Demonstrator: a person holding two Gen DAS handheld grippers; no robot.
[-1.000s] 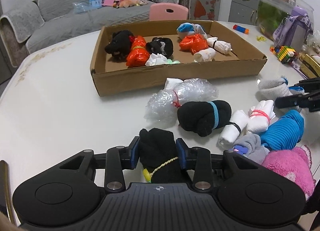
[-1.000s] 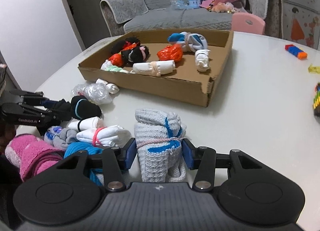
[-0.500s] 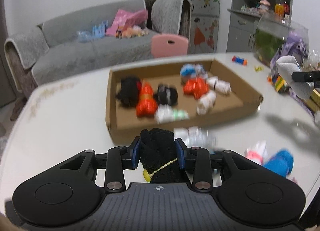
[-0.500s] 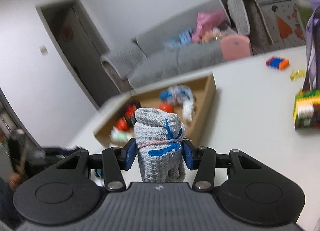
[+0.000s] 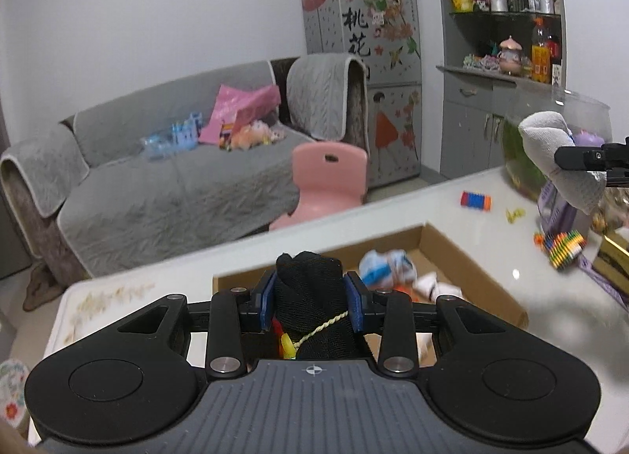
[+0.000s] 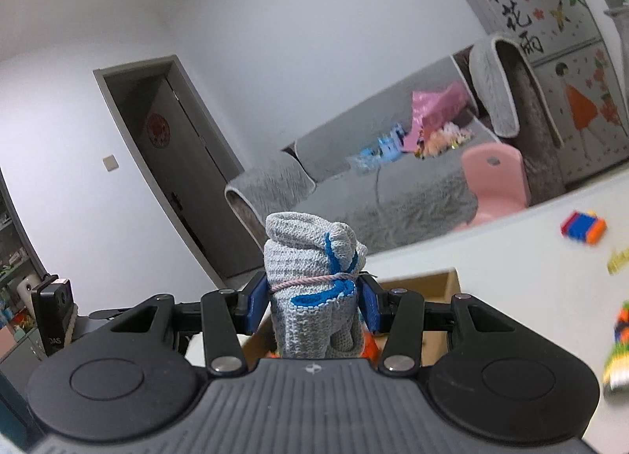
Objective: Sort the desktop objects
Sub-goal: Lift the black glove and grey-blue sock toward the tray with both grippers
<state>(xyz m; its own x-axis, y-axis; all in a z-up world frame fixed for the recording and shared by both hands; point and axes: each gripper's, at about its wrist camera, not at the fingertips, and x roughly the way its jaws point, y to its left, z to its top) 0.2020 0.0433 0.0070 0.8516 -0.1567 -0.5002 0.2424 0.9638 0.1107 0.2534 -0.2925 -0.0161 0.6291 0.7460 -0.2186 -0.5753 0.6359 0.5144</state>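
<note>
We hold two bundles aloft above the cardboard box (image 5: 471, 269): our left gripper (image 5: 310, 298) pinches a black sock roll (image 5: 308, 285), our right gripper (image 6: 312, 298) a grey-and-blue sock roll (image 6: 310, 257), both clamped mid-body, probably so they clear the box wall.

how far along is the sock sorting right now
Done: several bundles already lie in the cardboard box. In hand: the left gripper is clamped on a black sock bundle, the right gripper on a grey and blue sock bundle. Left: dropping both in; any others are out of view.
</note>
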